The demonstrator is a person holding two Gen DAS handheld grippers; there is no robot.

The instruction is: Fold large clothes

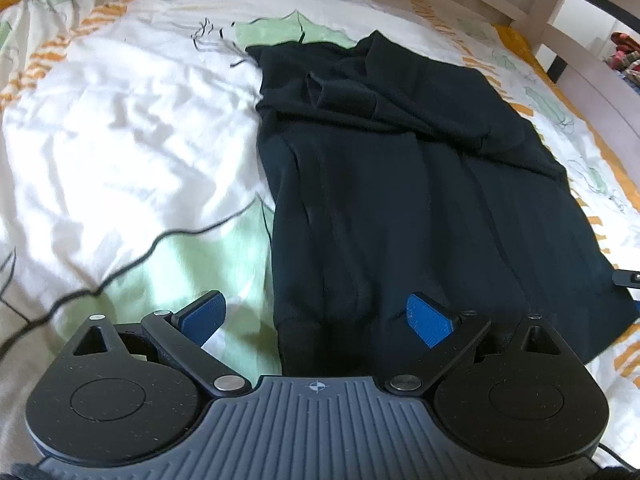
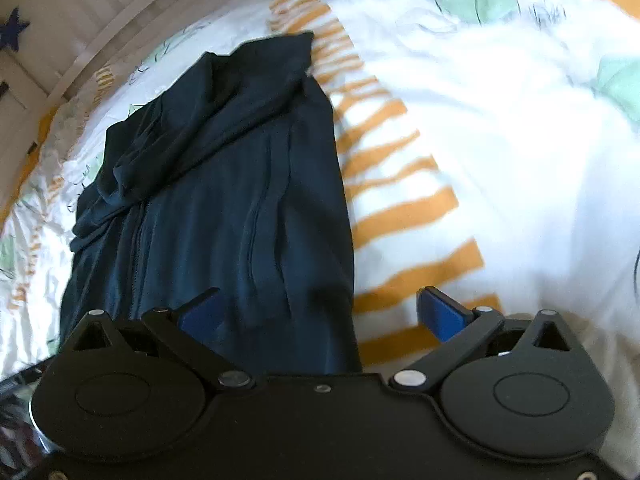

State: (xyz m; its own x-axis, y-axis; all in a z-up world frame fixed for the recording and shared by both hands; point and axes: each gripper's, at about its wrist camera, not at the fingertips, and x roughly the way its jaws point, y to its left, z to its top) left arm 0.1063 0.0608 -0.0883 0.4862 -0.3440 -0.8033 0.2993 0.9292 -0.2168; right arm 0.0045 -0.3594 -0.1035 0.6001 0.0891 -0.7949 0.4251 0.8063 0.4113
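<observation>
A dark navy garment (image 1: 400, 184) lies lengthwise on the bed, folded into a long strip with a sleeve bunched across its far end. My left gripper (image 1: 316, 318) is open above the garment's near left corner, its blue pads (image 1: 428, 320) wide apart with nothing between them. In the right wrist view the same garment (image 2: 224, 200) runs away from the camera. My right gripper (image 2: 320, 312) is open over the near right edge of the cloth, one pad above the fabric and the other above the bedsheet.
The bedsheet (image 1: 120, 132) is white with green and orange print and is wrinkled. A pale wooden bed frame (image 1: 560, 12) rims the far side. A small black object (image 1: 628, 278) lies at the garment's right edge.
</observation>
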